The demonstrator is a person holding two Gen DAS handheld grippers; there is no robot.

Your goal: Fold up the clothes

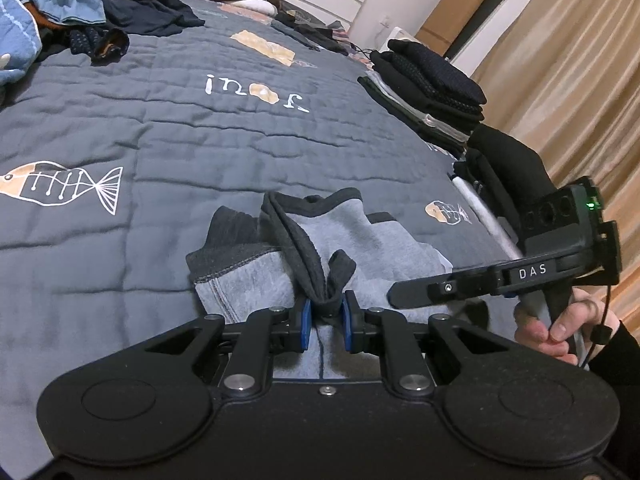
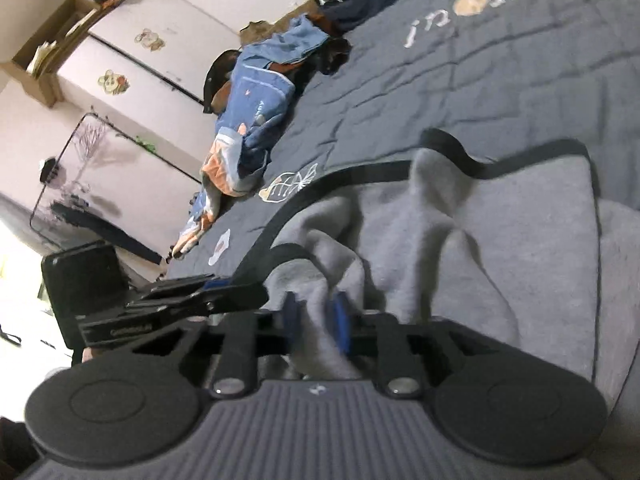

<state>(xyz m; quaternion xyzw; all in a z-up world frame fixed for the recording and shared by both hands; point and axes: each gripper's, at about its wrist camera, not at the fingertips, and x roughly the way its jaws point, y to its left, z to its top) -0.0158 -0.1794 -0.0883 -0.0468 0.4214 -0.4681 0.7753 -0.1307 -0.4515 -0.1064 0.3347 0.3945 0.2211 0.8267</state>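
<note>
Bed quilt (image 1: pixel 168 128): dark blue, fish prints, fills the scene.
Folded stack (image 1: pixel 432 88): dark clothes, far right edge of the quilt.
Unfolded heap (image 1: pixel 60 12): blue and dark clothes, far left.
Grey garment (image 1: pixel 372 240): dark-trimmed, rumpled on the near quilt.
Left gripper (image 1: pixel 326 312): clamped on a bunched dark hem of the garment.
Right gripper (image 2: pixel 314 320): pinching a grey fold, just right of the left one.

– What is your left gripper (image 1: pixel 325 312) doing?
– Its blue pads are pinched on the dark hem of the grey garment (image 1: pixel 320 256), which lies rumpled just ahead on the quilt (image 1: pixel 160 128).
– And to its right?
– Your right gripper (image 1: pixel 500 276), in your hand (image 1: pixel 552 328); beyond it, a folded dark stack (image 1: pixel 432 92).
</note>
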